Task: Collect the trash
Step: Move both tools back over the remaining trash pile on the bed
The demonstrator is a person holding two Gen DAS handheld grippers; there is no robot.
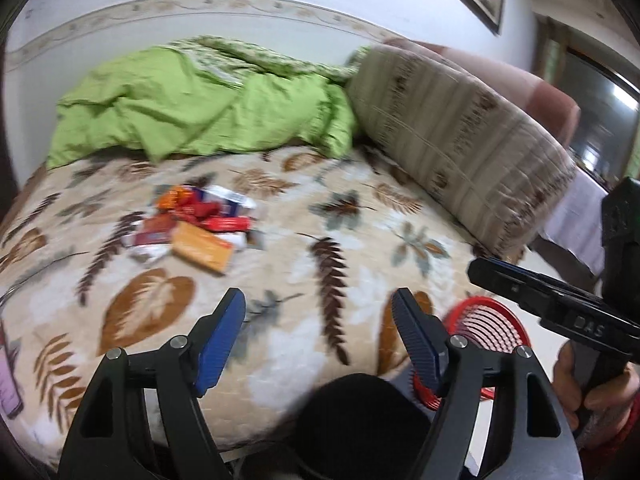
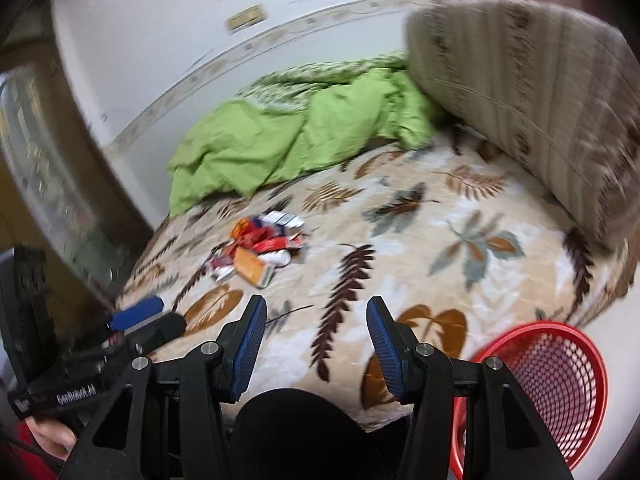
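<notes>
A pile of trash (image 1: 196, 220) lies on the leaf-patterned bed: red and orange wrappers, white packets and a flat orange box (image 1: 202, 247). It also shows in the right wrist view (image 2: 260, 248). My left gripper (image 1: 320, 320) is open and empty, above the bed's near edge, short of the pile. My right gripper (image 2: 316, 328) is open and empty, also above the near edge. A red mesh trash basket (image 2: 552, 384) stands on the floor by the bed, at lower right; it shows in the left wrist view too (image 1: 488, 328).
A crumpled green blanket (image 1: 200, 108) lies at the far side of the bed by the wall. A large striped cushion (image 1: 460, 140) leans at the right. A cabinet (image 2: 48, 160) stands left of the bed. The right gripper's body (image 1: 560, 300) shows at right.
</notes>
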